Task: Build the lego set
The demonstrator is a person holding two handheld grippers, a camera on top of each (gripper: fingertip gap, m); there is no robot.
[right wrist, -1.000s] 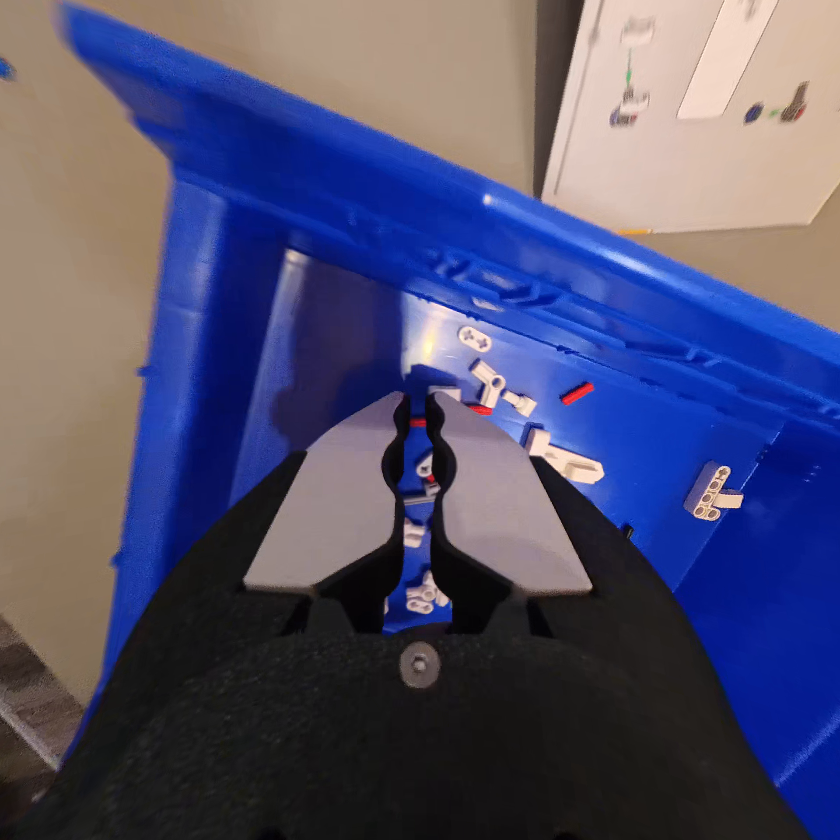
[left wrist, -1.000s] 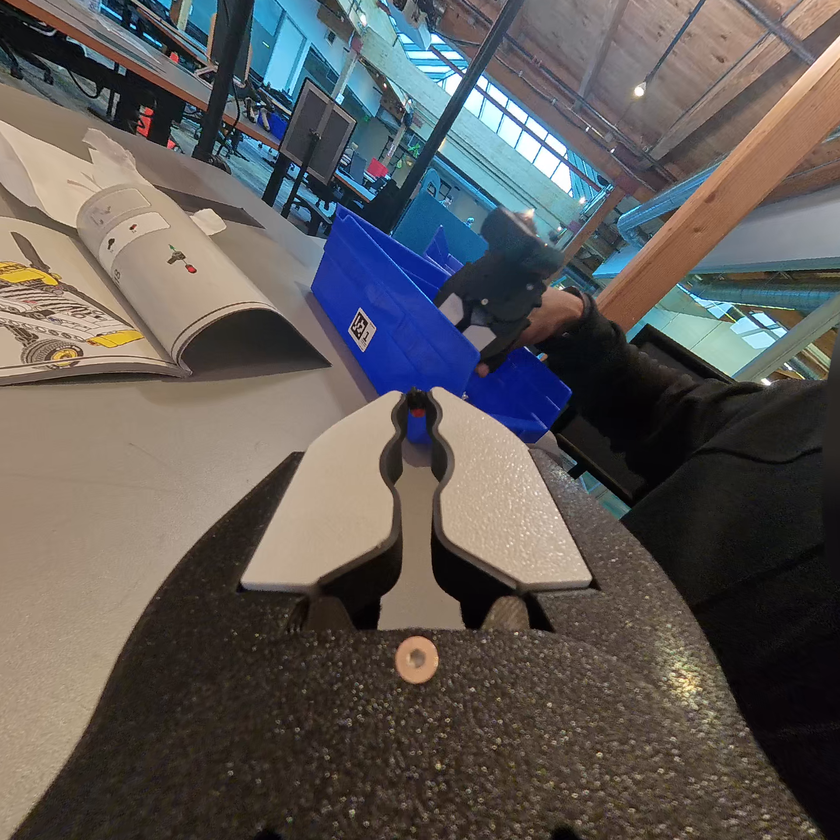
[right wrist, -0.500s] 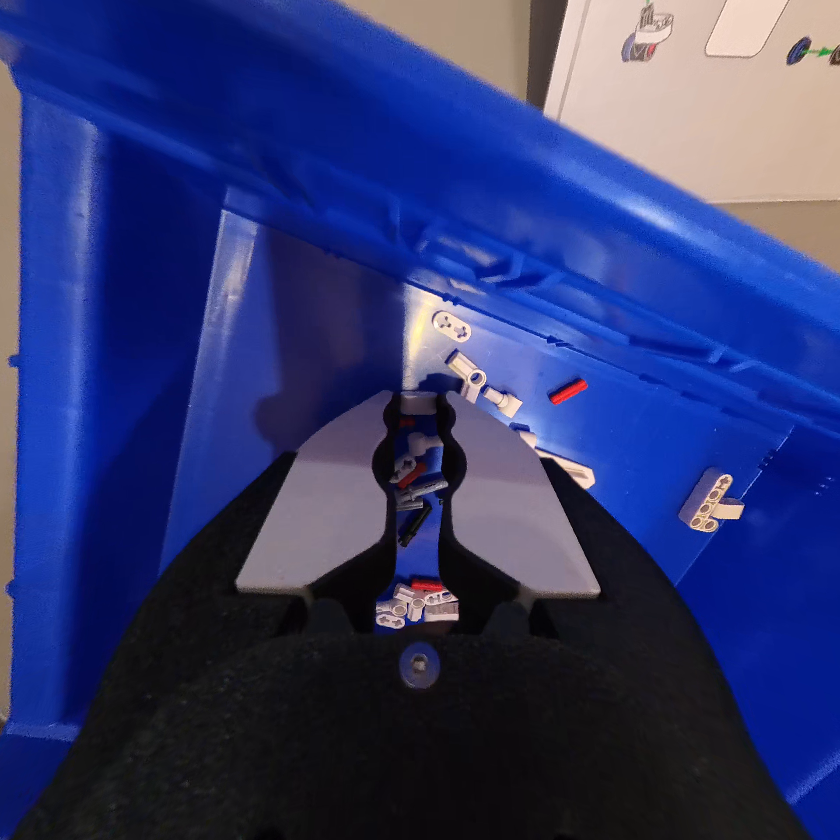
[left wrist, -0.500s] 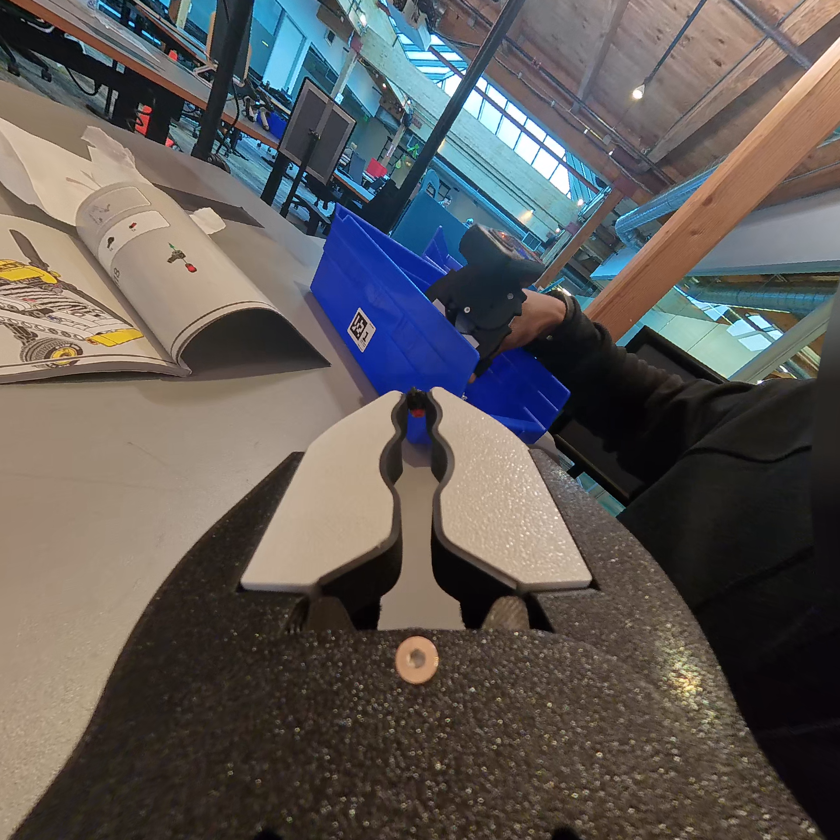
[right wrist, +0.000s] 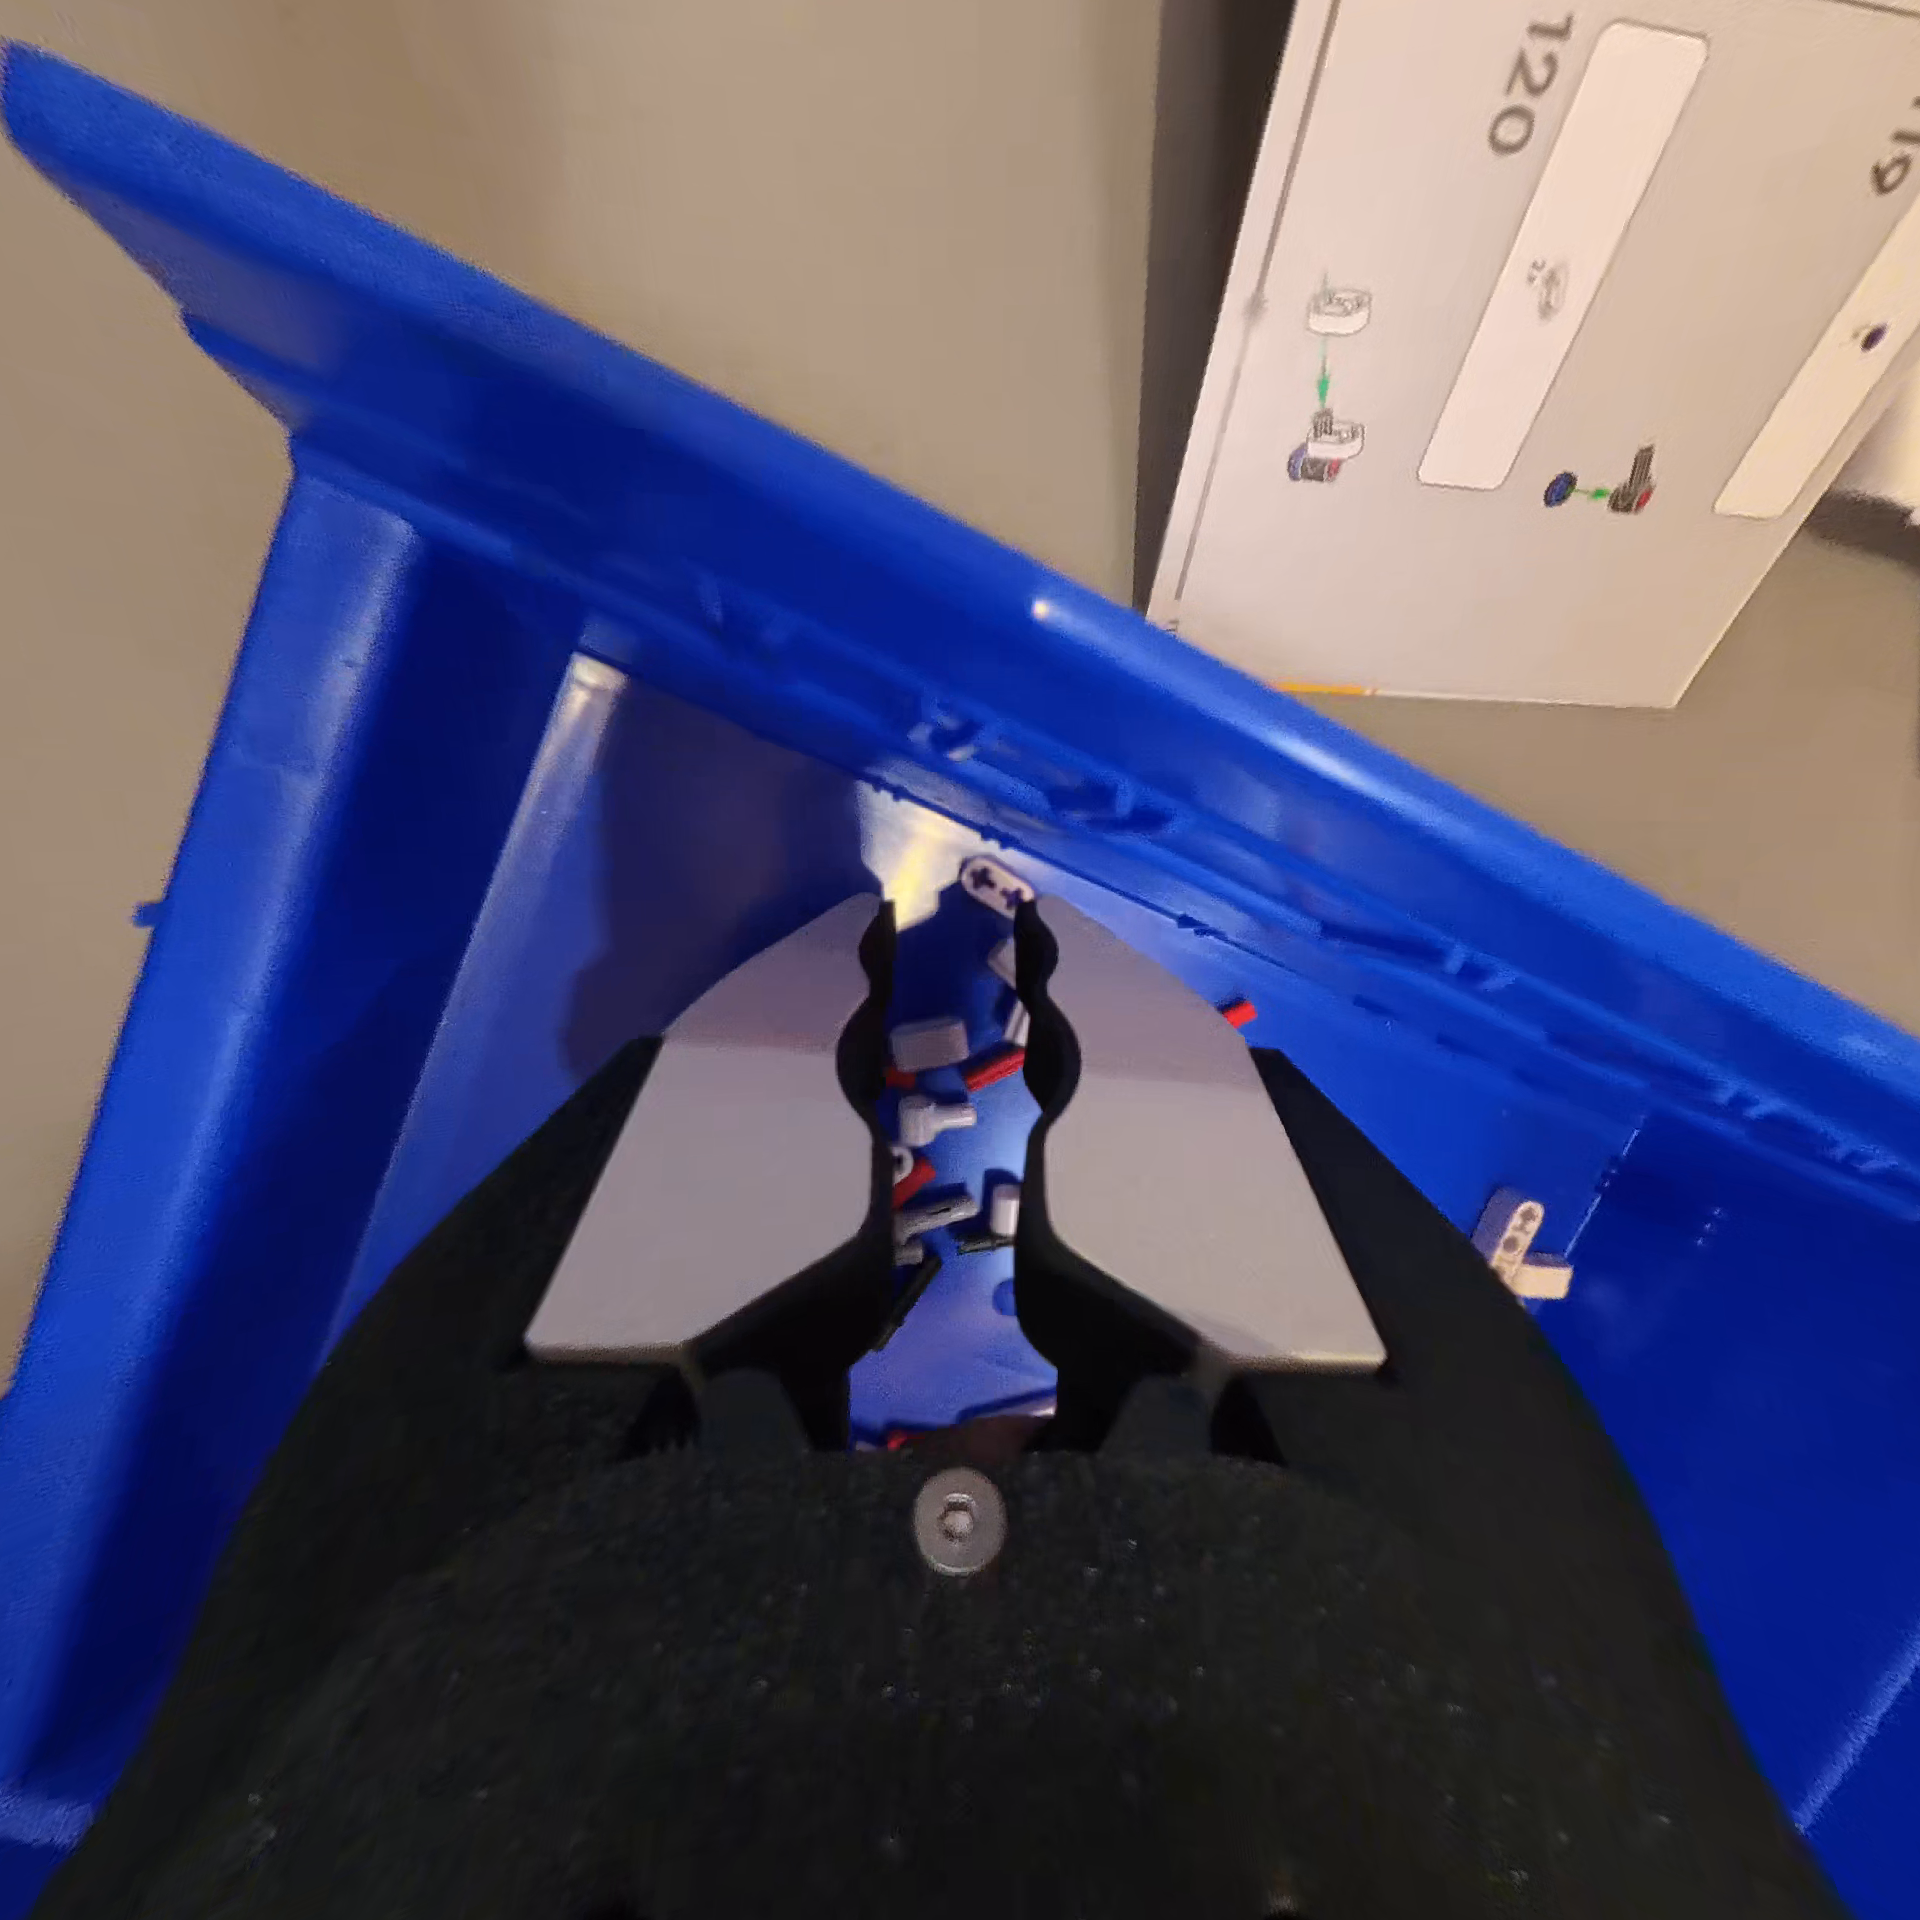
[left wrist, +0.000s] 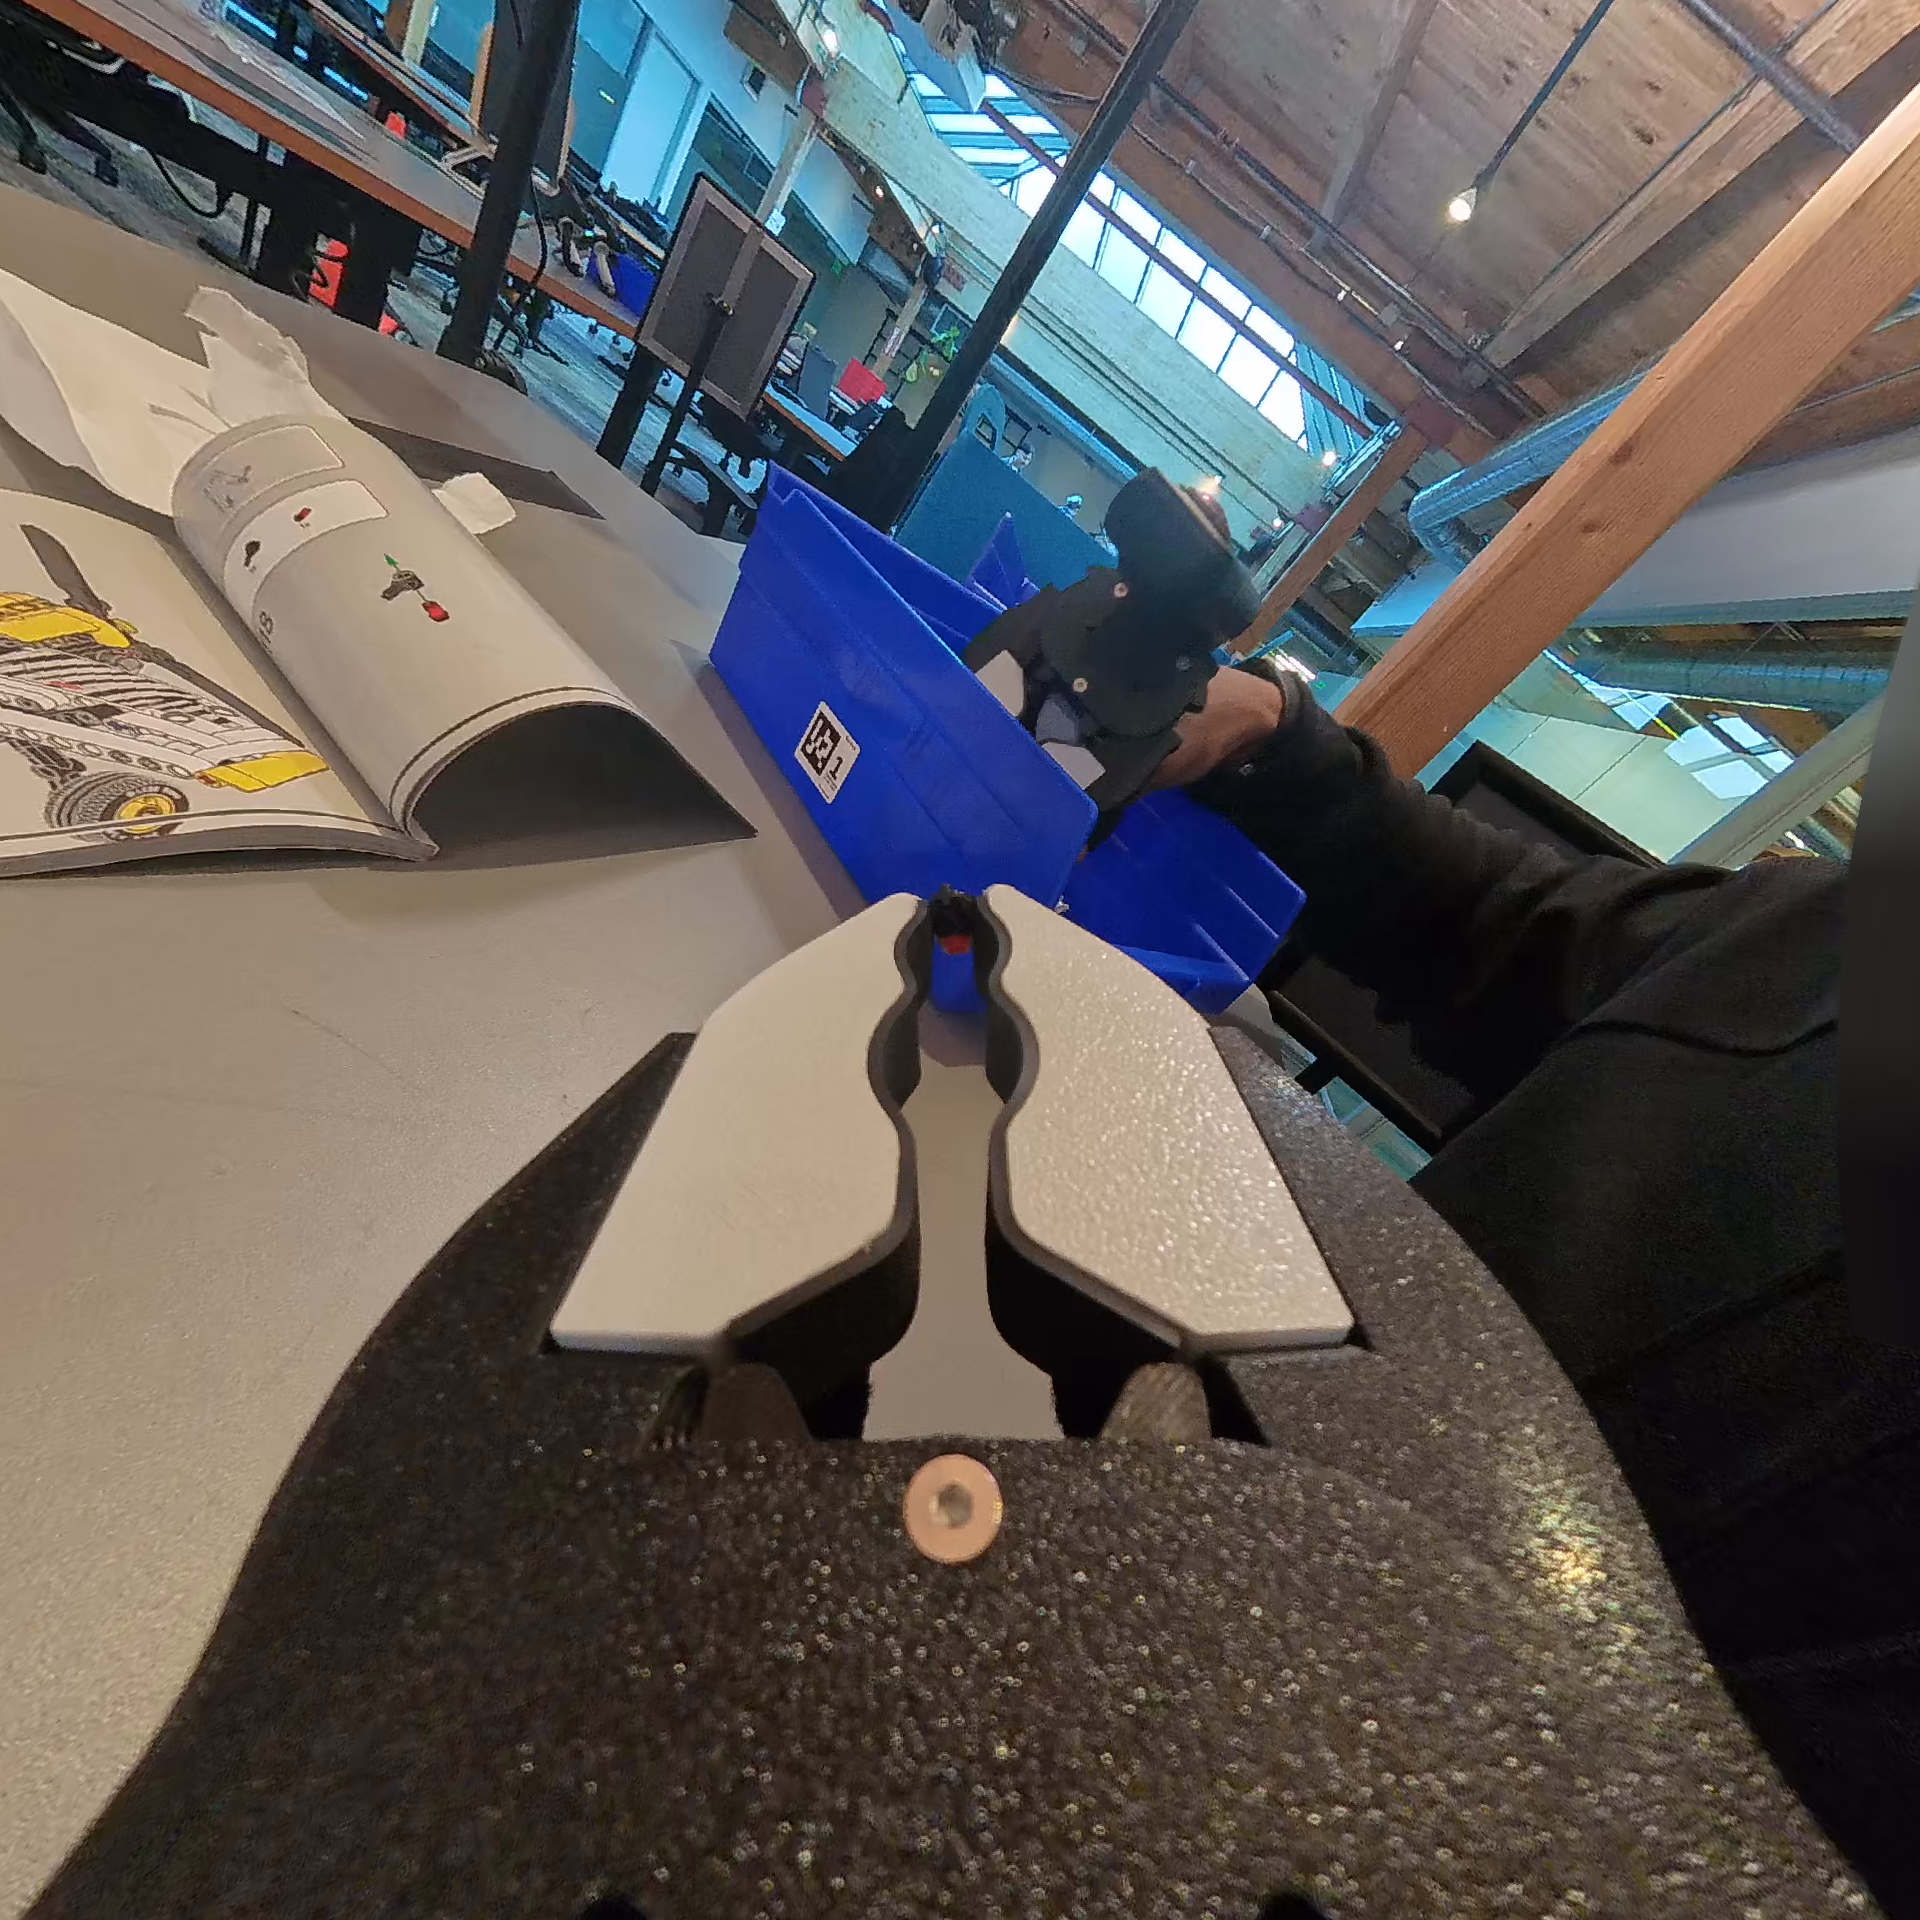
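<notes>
My left gripper (left wrist: 951, 920) hovers low over the grey table (left wrist: 260, 1143) and is shut on a small black piece with a red end (left wrist: 952, 930), pinched at the fingertips. My right gripper (right wrist: 951, 920) is open inside a blue bin (right wrist: 623, 582), with its tips near the bin's far wall. Several small grey, white and red parts (right wrist: 930, 1044) lie loose on the bin floor between and under its fingers; nothing is pressed between the pads. A white two-hole piece (right wrist: 995, 885) lies just past the tips. The right gripper also shows in the left wrist view (left wrist: 1039, 707), dipped into the bin (left wrist: 914, 717).
An open instruction booklet (left wrist: 364, 623) lies on the table left of the bin; it also shows in the right wrist view (right wrist: 1507, 364). A white angled piece (right wrist: 1522, 1247) and a red pin (right wrist: 1236, 1010) lie farther right in the bin. A person's dark sleeve (left wrist: 1558, 987) is at right. Tip to tip, the grippers are about 20 cm apart.
My right gripper's jaws have opened from nearly shut and it has moved closer to the bin's far wall. My left gripper has kept still with the piece in it.
</notes>
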